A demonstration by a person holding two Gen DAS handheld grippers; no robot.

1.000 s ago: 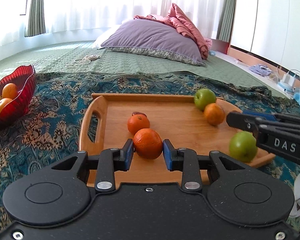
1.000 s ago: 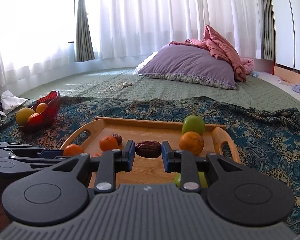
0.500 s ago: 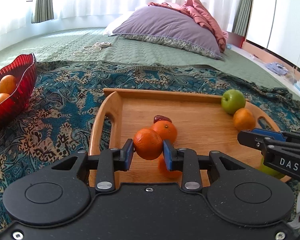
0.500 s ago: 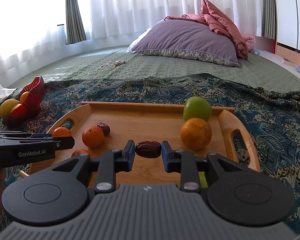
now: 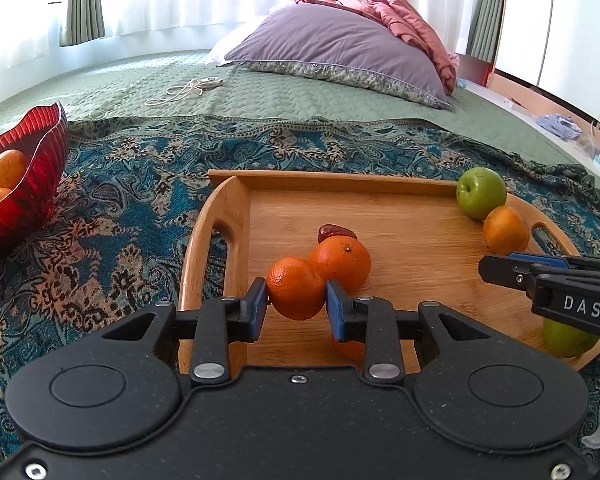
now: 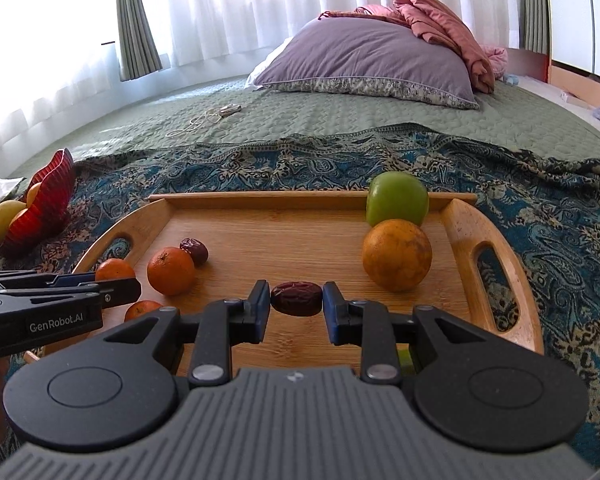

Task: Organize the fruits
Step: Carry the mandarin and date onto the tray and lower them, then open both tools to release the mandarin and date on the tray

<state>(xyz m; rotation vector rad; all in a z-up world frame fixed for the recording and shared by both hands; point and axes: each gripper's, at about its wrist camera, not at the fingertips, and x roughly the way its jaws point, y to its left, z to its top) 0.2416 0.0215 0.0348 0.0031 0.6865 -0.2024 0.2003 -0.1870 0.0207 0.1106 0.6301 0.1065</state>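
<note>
My left gripper [image 5: 296, 304] is shut on a small orange [image 5: 295, 293] and holds it above the left part of the wooden tray [image 5: 380, 184]. My right gripper [image 6: 296, 306] is shut on a dark red date [image 6: 296, 298] above the tray's [image 6: 300, 197] middle. On the tray lie another orange [image 5: 342, 262], a second date [image 5: 334, 232], a green apple [image 6: 396, 200], a large orange [image 6: 397, 254] and a third small orange [image 6: 142, 308] under the left gripper. A second green apple [image 5: 566, 340] sits at the tray's near right, partly hidden.
A red glass bowl [image 5: 24, 184] with several oranges and a yellow fruit stands on the patterned blue cloth [image 5: 120, 208] to the left; it also shows in the right wrist view [image 6: 48, 208]. A purple pillow [image 5: 340, 48] and a cable [image 5: 184, 90] lie farther back on the bed.
Both grippers have risen and tilted down over the tray, each keeping its fruit. My left gripper has drifted left, so the tray sits further right in its view.
</note>
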